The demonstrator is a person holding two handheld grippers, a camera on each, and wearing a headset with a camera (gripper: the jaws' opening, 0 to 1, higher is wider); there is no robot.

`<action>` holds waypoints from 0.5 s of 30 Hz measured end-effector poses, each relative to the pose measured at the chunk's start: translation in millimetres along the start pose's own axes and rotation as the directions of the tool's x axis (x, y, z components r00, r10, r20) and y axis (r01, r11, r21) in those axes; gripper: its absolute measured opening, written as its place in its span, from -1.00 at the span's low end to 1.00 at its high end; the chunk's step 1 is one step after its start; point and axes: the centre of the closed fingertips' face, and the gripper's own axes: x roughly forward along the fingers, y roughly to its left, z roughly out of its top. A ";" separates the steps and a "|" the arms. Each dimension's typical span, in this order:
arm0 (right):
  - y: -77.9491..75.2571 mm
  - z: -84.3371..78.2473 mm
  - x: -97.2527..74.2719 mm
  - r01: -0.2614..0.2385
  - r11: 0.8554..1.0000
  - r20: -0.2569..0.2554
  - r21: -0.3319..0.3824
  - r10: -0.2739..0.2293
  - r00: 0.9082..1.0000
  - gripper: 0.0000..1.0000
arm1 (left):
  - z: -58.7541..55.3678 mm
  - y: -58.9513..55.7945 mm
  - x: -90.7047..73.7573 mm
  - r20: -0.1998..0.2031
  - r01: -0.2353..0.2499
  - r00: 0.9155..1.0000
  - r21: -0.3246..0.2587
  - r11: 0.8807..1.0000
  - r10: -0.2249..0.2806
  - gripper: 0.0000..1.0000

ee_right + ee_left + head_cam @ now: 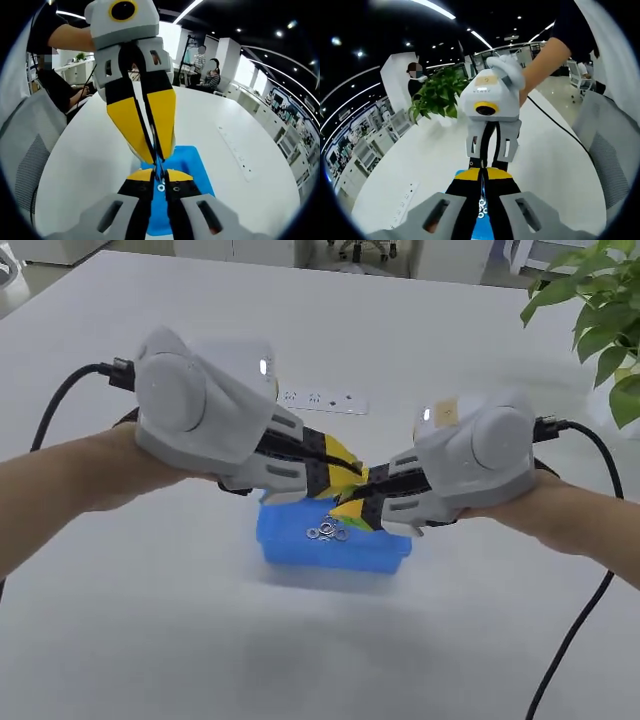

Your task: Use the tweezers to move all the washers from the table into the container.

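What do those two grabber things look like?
The left gripper and right gripper have rounded light grey bodies, black jaws with yellow tips and a small white light. A black cable trails from each. The right one carries a tan label.

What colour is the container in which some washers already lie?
Plain bright blue. The head view shows the container best, with the washers inside.
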 end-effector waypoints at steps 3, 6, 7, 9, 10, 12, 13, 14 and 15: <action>0.8 4.7 -2.7 0.009 1.000 0.009 -0.009 -0.009 1.000 -0.79 | 3.2 -1.3 -5.5 0.007 -0.002 1.000 0.012 1.000 0.001 -0.90; 5.9 11.0 -7.2 0.008 1.000 0.024 -0.022 -0.008 1.000 -0.78 | 8.0 -4.4 -12.5 0.023 0.002 1.000 0.020 1.000 -0.003 -0.90; 7.8 12.9 -8.9 0.005 1.000 0.029 -0.023 -0.004 1.000 -0.78 | 9.9 -5.9 -14.8 0.029 0.003 1.000 0.024 1.000 -0.003 -0.90; 13.2 17.3 -13.3 -0.002 1.000 0.043 -0.026 0.003 0.999 -0.77 | 14.6 -10.3 -20.2 0.050 0.007 0.999 0.025 1.000 -0.008 -0.90; 16.8 18.7 -15.8 -0.007 1.000 0.047 -0.029 0.008 0.999 -0.77 | 16.4 -12.2 -23.3 0.061 0.006 0.998 0.020 1.000 -0.007 -0.90; 21.2 18.9 -19.5 -0.009 0.999 0.047 -0.034 0.011 0.999 -0.78 | 16.9 -16.1 -27.6 0.074 0.003 0.997 0.011 1.000 -0.004 -0.90; 23.2 18.8 -21.1 -0.011 0.999 0.046 -0.037 0.013 0.999 -0.78 | 17.2 -18.0 -29.1 0.080 0.004 0.997 0.005 1.000 -0.004 -0.90; 27.2 18.9 -23.6 -0.017 0.999 0.046 -0.039 0.019 0.999 -0.79 | 17.9 -21.4 -31.6 0.093 0.009 0.996 -0.006 1.000 -0.009 -0.90; 30.0 19.0 -25.3 -0.018 0.999 0.045 -0.046 0.020 0.999 -0.79 | 18.1 -23.7 -33.1 0.098 0.008 0.995 -0.013 1.000 -0.007 -0.91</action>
